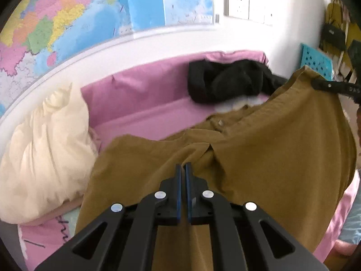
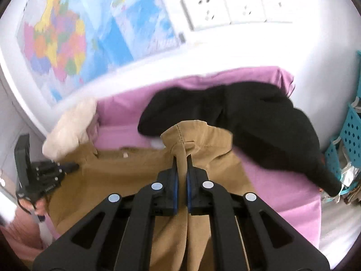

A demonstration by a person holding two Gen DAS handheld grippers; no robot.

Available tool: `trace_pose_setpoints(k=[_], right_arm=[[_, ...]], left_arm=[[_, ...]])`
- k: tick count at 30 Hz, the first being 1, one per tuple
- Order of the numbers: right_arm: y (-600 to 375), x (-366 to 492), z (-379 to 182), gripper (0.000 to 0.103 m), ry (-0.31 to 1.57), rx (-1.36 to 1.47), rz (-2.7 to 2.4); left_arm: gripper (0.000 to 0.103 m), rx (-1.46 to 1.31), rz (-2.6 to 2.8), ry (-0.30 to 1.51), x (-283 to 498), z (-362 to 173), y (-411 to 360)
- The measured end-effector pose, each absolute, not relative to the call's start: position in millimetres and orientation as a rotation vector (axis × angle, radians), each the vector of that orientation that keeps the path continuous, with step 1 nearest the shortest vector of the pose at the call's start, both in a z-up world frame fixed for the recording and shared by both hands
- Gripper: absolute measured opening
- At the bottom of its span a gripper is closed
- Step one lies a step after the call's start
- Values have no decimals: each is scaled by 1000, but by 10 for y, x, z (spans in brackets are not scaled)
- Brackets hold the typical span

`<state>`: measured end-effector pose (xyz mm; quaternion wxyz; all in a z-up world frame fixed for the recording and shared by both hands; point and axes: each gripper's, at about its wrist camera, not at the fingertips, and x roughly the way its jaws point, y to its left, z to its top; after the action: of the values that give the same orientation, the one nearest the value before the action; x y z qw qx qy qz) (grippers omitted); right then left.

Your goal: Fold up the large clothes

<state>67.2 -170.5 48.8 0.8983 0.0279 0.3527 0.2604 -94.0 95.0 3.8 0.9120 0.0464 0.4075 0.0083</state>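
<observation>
In the left wrist view, we see the left gripper (image 1: pixel 183 166) pressed together on a fold of the mustard-brown button shirt (image 1: pixel 259 153), which lies spread over the pink bedsheet (image 1: pixel 144 103). A black garment (image 1: pixel 227 80) lies at the far side, a cream pillow (image 1: pixel 45 149) to the left.

In the right wrist view, we see the right gripper (image 2: pixel 181 158) pinching a raised ridge of the shirt's seamed edge. The black garment lies far right; wall sockets (image 2: pixel 225 9) and a map (image 2: pixel 67 40) hang beyond.
</observation>
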Motion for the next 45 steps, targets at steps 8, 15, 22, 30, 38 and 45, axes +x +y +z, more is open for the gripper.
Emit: trace_pose_setpoints(k=[8,15,22,30,38,45], right_arm=[[-1271,1238,-330,17,987,-108,444],[-1509,1057,-100,42,895,-27,421],[-1399,473,210,39,765,-100,561],[-1524,908,-512,0,928,-71,499],[-1708,612,-52,30,806,8,533],[-1733,992,-23,34,823,-107,329]], left_arm=[[10,96,116,934,-642,-404,1113],[29,-14,87,875,-749,-358,1314],[34,-24,-2,788,-1055,-109,1375],[44,-136,9,870,-910,-444,1675],[46,-123,18,819,-998,-357,1659],[47,-104,15,798,-1004,-178,1614]])
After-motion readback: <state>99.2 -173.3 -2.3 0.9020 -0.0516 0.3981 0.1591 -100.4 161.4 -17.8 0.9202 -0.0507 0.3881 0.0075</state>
